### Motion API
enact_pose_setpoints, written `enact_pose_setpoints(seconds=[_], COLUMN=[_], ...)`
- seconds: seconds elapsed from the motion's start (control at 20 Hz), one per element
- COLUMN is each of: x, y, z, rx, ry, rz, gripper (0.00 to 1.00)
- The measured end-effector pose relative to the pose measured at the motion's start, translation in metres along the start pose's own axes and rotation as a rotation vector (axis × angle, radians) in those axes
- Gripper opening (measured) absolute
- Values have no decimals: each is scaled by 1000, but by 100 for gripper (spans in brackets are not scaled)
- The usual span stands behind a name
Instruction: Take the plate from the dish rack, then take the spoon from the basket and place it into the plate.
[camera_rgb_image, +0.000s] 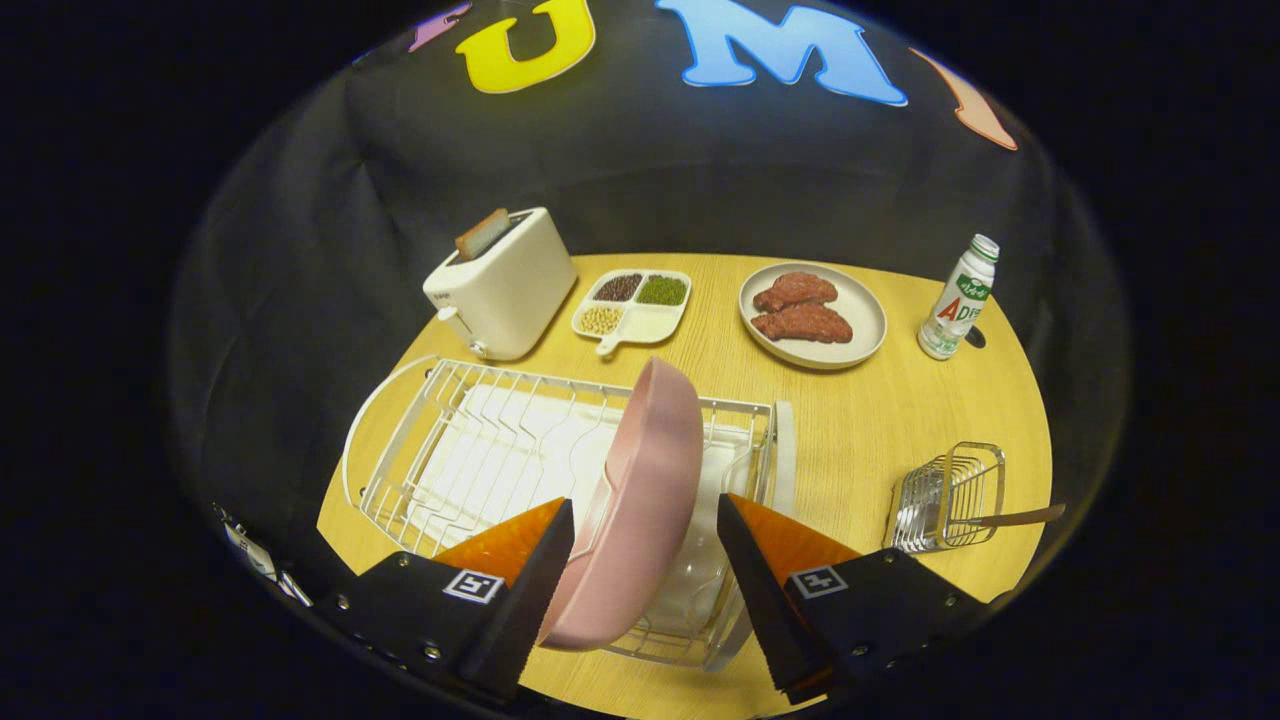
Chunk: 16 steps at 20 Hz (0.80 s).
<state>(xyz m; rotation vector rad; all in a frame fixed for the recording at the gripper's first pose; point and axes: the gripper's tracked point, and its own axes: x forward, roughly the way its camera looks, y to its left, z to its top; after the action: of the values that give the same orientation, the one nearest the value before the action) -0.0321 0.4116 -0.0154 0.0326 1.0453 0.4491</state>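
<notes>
Plate (640, 500) stands on edge in the rack (450, 450), right between your claw's (645, 560) spread fingers, left one maybe touching it. One plate, one spoon (1015, 518) in one basket (950, 497).

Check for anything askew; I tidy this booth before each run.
The spoon pokes sideways from the tipped wire basket. The pink plate stands on edge in the dish rack, between the gripper's open fingers.

Two wedge-shaped fingers (545, 590) are seen on the gripper (645, 600), each tapering to a narrow tip with a finely toothed inner edge. Each is carried on a dark, blocky mount, on which a square black-and-white marker is fixed. Small screws are set along the left mount.
</notes>
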Motion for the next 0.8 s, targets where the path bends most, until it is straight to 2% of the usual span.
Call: enact_pose_setpoints(seconds=[0.2,0.3,0.35,0.4,0.55,0.7,0.8], x=[18,25,28,30,30,28,27], y=[-2,-5,-8,-9,-19,-15,-13], z=[4,4,2,1,-8,-6,-6], rx=[24,32,33,29,11,73,63], ry=[88,128,157,179,263,327,353], rz=[-6,-22,-36,-46,-107,-118,-134], gripper=[85,74,61,56,49,43,39])
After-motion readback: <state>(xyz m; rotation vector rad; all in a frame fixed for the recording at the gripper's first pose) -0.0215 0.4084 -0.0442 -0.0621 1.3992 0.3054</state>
